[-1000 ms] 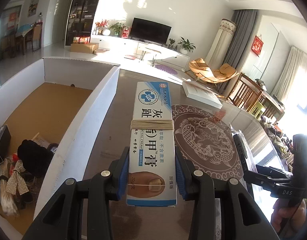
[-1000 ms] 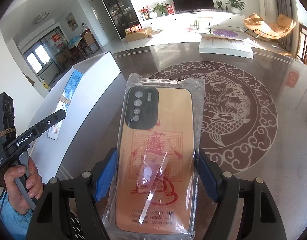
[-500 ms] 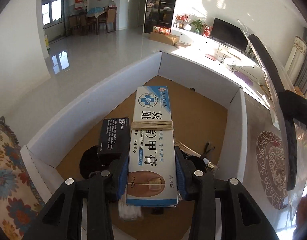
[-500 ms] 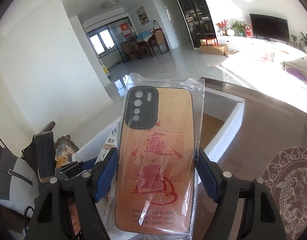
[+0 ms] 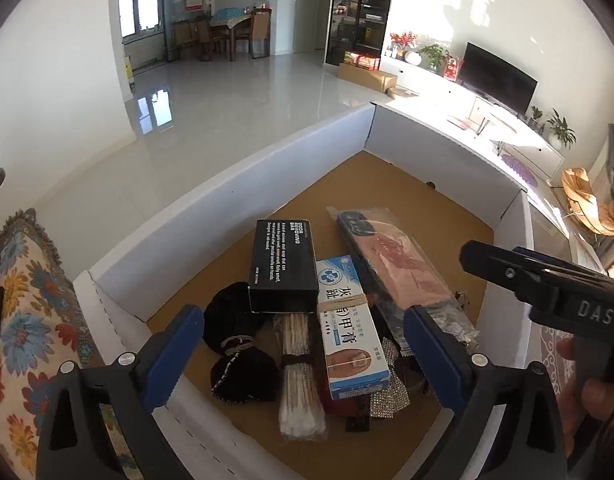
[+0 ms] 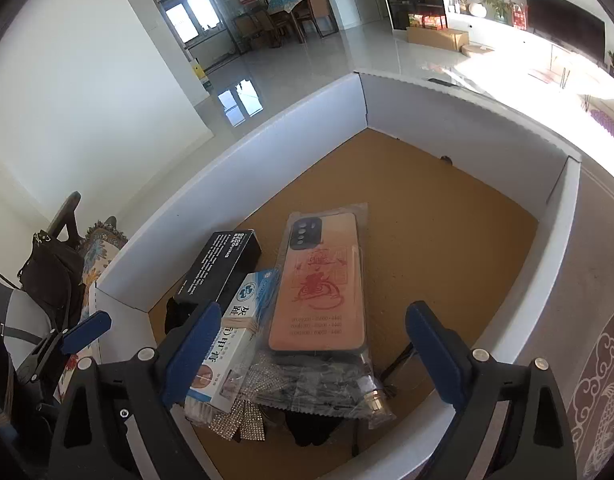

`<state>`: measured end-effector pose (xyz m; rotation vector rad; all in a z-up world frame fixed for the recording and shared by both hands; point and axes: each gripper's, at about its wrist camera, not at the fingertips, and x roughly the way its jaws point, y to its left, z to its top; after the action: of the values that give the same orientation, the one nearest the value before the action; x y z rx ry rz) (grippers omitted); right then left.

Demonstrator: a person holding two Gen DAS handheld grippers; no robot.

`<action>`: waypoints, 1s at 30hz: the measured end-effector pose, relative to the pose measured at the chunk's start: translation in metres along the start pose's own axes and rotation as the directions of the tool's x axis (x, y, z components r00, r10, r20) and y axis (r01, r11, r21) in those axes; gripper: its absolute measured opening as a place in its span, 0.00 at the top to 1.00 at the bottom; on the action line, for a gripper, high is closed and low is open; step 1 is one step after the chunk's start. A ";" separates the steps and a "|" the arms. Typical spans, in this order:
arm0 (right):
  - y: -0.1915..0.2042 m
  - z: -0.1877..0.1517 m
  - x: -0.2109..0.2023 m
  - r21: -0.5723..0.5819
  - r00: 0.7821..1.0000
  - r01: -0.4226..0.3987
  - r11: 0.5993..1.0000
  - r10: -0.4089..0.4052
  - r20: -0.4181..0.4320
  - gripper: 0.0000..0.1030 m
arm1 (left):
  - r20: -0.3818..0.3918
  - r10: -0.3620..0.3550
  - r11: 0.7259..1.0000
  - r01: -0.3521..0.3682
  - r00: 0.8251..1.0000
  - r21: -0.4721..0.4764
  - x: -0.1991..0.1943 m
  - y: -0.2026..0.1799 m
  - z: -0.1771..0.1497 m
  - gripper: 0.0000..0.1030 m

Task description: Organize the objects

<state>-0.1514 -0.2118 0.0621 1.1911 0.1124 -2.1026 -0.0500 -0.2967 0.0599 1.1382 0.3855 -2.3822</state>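
Both grippers hang over a white cardboard box (image 5: 227,196) (image 6: 267,128) with a brown floor. My left gripper (image 5: 303,352) has its jaws opening wide, with nothing between the pads. The white and blue nail cream carton (image 5: 349,328) (image 6: 239,320) lies below it in the box. My right gripper (image 6: 313,346) also has its jaws opening, pads clear of everything. The orange phone case in a clear bag (image 6: 321,280) (image 5: 395,260) rests on the pile beneath it.
The box also holds a black carton (image 5: 283,266) (image 6: 219,266), a bundle of cotton swabs (image 5: 299,376), black fabric pieces (image 5: 235,336) and a rhinestone bow (image 6: 243,416). A floral cushion (image 5: 23,320) lies at the left. A patterned table (image 6: 603,380) lies to the right.
Both grippers swung from the patterned table to over the box and opened. The nail cream carton and the bagged phone case left the jaws and now lie in the box.
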 end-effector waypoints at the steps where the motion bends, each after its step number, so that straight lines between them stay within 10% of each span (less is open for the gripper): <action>1: 0.001 0.002 -0.012 -0.018 1.000 0.024 1.000 -0.023 0.014 0.03 | 0.002 0.022 1.000 -0.022 1.000 -0.009 -0.004 -0.007 -0.001 0.01; 14: 0.002 -0.014 -0.047 -0.108 0.983 0.186 0.977 -0.184 0.023 0.00 | 0.074 0.134 0.987 -0.139 0.988 0.077 -0.019 -0.025 -0.007 0.01; 30: 0.013 -0.011 -0.027 -0.104 0.969 0.240 0.965 -0.244 -0.027 0.00 | 0.039 0.090 0.996 -0.090 0.995 0.009 -0.018 -0.008 -0.004 0.01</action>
<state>-0.1269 -0.2026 0.0804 1.2095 0.3957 -2.2541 -0.0421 -0.2828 0.0718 1.0894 0.3023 -2.3267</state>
